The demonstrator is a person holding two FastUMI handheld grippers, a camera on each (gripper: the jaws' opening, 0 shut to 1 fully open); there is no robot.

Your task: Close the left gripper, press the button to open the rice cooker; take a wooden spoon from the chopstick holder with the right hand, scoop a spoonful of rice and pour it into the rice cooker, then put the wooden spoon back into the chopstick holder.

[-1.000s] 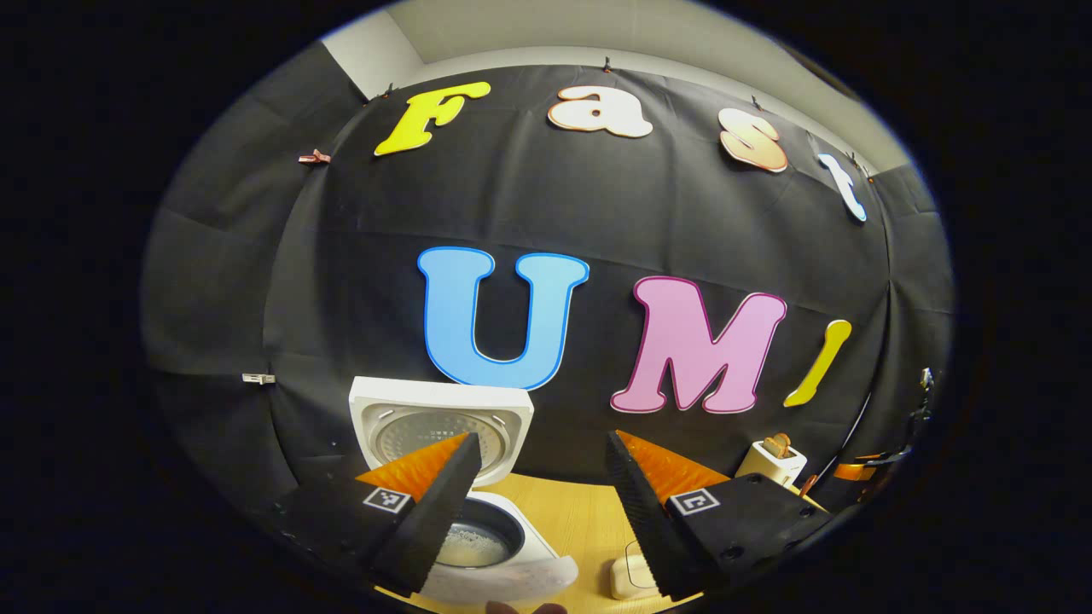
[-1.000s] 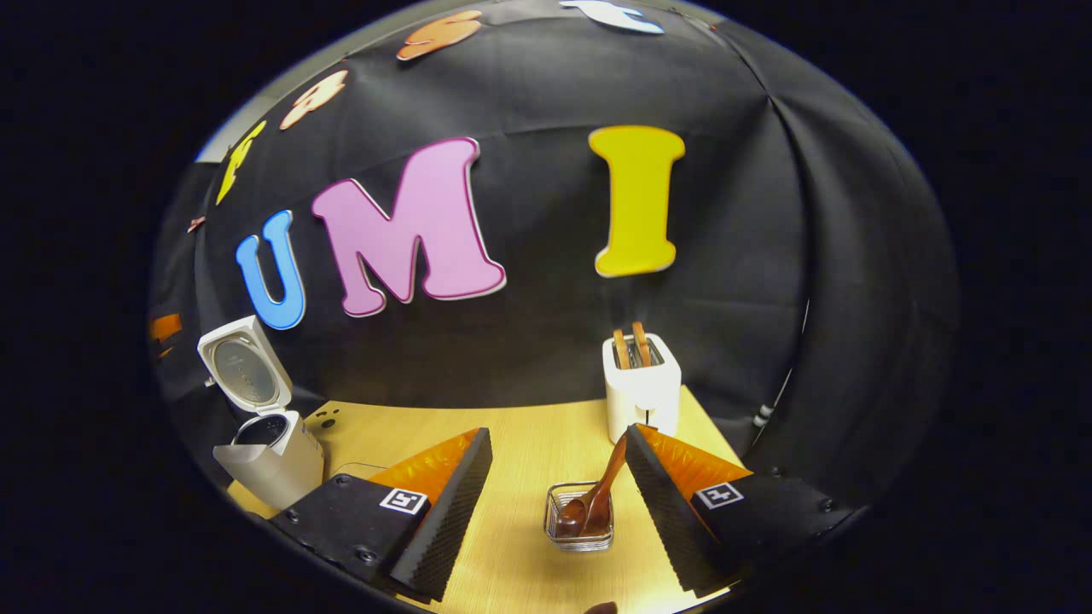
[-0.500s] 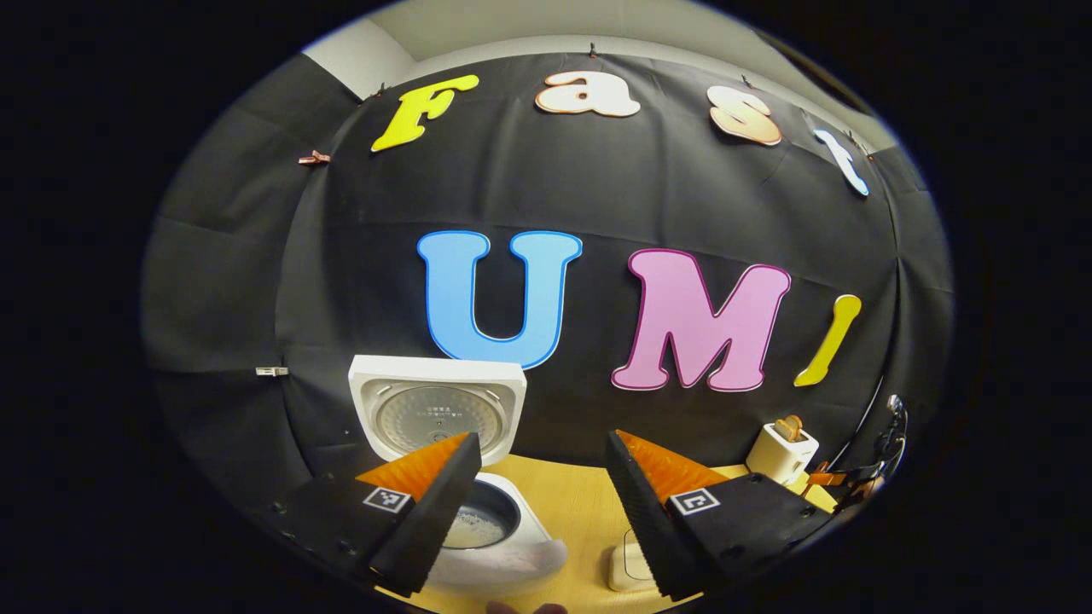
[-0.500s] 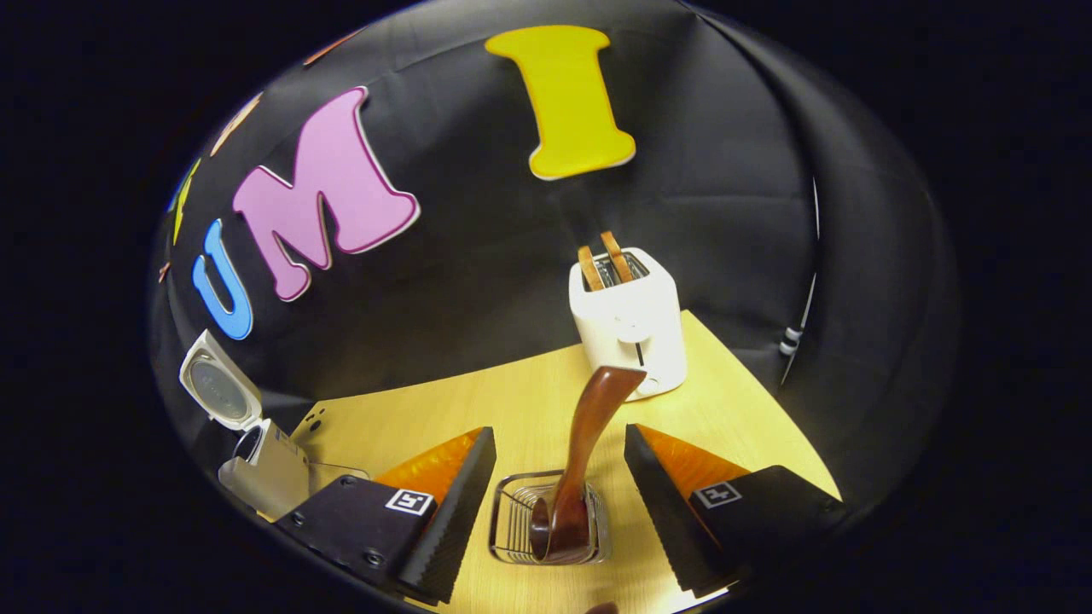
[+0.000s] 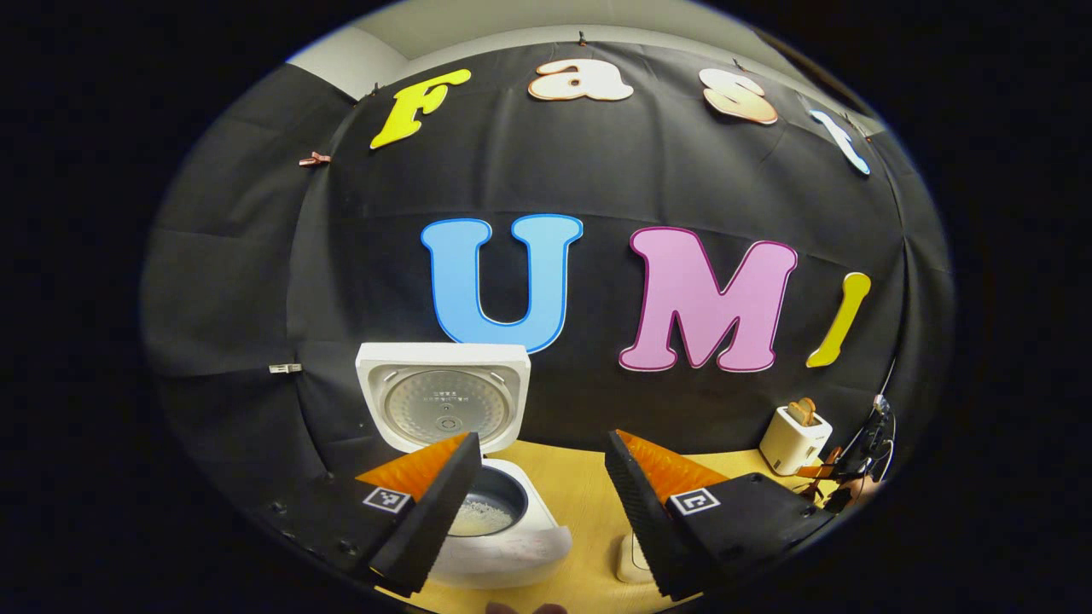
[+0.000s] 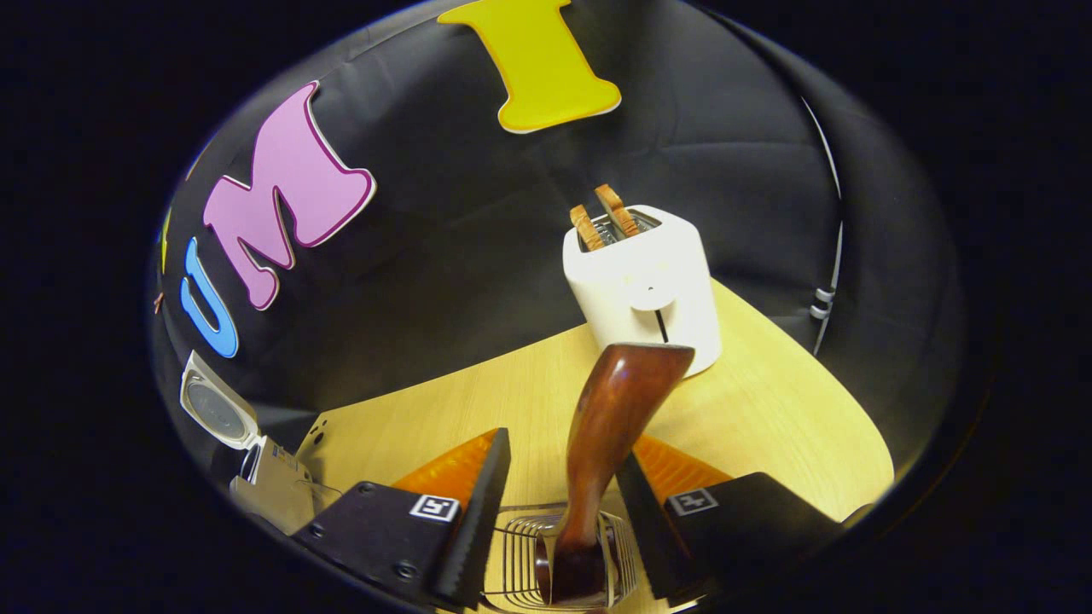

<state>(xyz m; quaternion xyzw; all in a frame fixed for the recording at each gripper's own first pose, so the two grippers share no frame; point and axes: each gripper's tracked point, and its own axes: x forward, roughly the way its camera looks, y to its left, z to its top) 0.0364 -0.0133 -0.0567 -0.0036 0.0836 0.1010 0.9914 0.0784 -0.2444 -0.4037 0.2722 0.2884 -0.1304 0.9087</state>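
We take the rice cooker (image 5: 503,533) as our landmark. In the left gripper view it sits on the wooden table (image 5: 589,503) w/ its lid (image 5: 444,402) swung up and standing upright behind the pot; white rice shows at the bottom of the inner pot. Our left gripper (image 5: 537,486) hangs just in front of the cooker and a bit to its right, jaws spread wide w/ nothing between them; one finger overlaps the cooker's rim in the frame, but we can't tell if it touches. A small white box-like item (image 5: 631,558) lies on the table just right of the cooker, partly hidden by the other finger. Far right of the cooker, near the table's back edge, stands a white toaster (image 5: 795,438) w/ toast poking up. Next to that, at the edge of the view, we see part of the other gripper, too small to read.

In the right gripper view the cooker (image 6: 273,486) is far off to the left, lid up. Well to its right sits the wire chopstick holder (image 6: 563,554), directly below our right gripper (image 6: 563,520). The wooden spoon (image 6: 610,435) stands in the holder, bowl end down, handle leaning up twd the toaster (image 6: 641,281). Our right gripper's jaws are apart, one finger on each side of the spoon handle; the right one looks v. close to the handle, the left one has a clear gap, so no grip on it.
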